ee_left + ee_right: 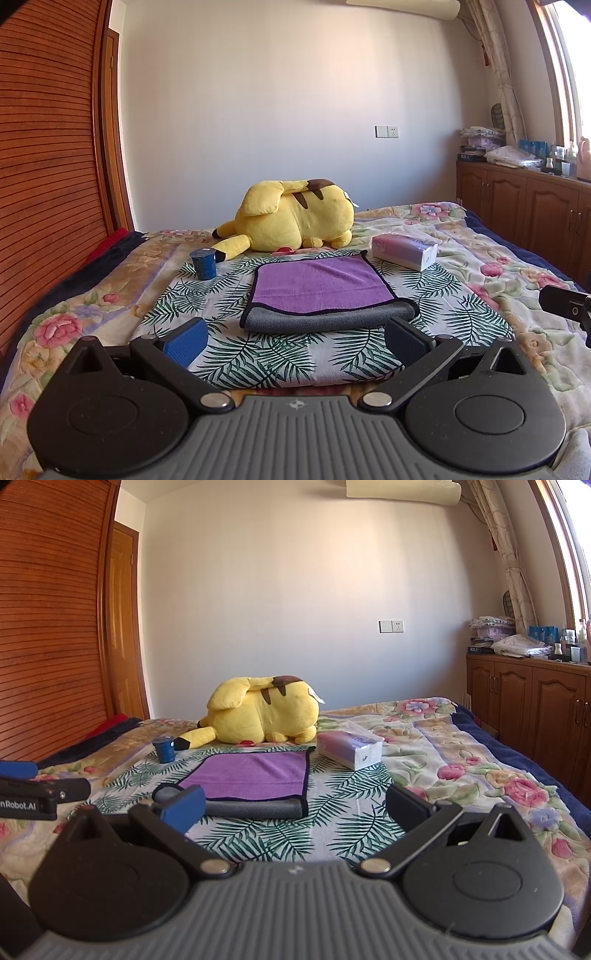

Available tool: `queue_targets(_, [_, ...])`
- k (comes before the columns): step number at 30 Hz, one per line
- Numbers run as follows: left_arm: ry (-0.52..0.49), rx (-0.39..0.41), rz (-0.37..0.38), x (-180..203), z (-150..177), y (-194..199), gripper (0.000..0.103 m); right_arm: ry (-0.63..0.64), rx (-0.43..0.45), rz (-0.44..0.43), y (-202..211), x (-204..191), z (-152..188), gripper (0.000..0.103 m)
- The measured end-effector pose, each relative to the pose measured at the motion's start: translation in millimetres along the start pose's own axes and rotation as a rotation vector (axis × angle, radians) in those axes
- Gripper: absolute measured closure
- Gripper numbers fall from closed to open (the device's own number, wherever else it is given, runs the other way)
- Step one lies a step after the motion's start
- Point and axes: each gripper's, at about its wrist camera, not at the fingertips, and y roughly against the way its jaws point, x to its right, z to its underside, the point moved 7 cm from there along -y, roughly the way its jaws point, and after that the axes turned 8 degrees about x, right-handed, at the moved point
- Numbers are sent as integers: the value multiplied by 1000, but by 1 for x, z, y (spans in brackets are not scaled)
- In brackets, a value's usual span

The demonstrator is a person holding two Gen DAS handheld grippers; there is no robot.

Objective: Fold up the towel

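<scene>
A purple towel (pixel 317 284) with a grey underside lies folded over on a leaf-print cloth (pixel 258 354) on the bed; its grey fold edge faces me. It also shows in the right wrist view (pixel 255 777). My left gripper (pixel 295 341) is open and empty, just short of the towel's near edge. My right gripper (pixel 295 808) is open and empty, near the towel's near right corner. The left gripper's body (pixel 33 794) shows at the left edge of the right wrist view; part of the right gripper (pixel 569 302) shows at the right edge of the left wrist view.
A yellow plush toy (pixel 295 218) lies behind the towel. A blue cup (pixel 204 263) stands at the back left, a tissue pack (pixel 404 251) at the back right. A wooden wardrobe (pixel 48 166) is on the left, low cabinets (pixel 524 210) on the right.
</scene>
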Motion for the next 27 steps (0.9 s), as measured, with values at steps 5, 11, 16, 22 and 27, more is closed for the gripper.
queue_targets(5, [0, 0, 0, 0, 0, 0, 16, 0, 0, 1, 0, -1, 0, 0])
queue_targets(11, [-1, 0, 0, 0, 0, 0, 16, 0, 0, 1, 0, -1, 0, 0])
queue_targets(16, [-1, -1, 0, 0, 0, 0, 16, 0, 0, 1, 0, -1, 0, 0])
queue_targets(22, [-2, -4, 0, 0, 2, 1, 16, 0, -2, 1, 0, 0, 0, 0])
queue_targets(27, [-6, -14, 3, 1, 4, -1, 16, 8, -9, -2, -2, -3, 3, 0])
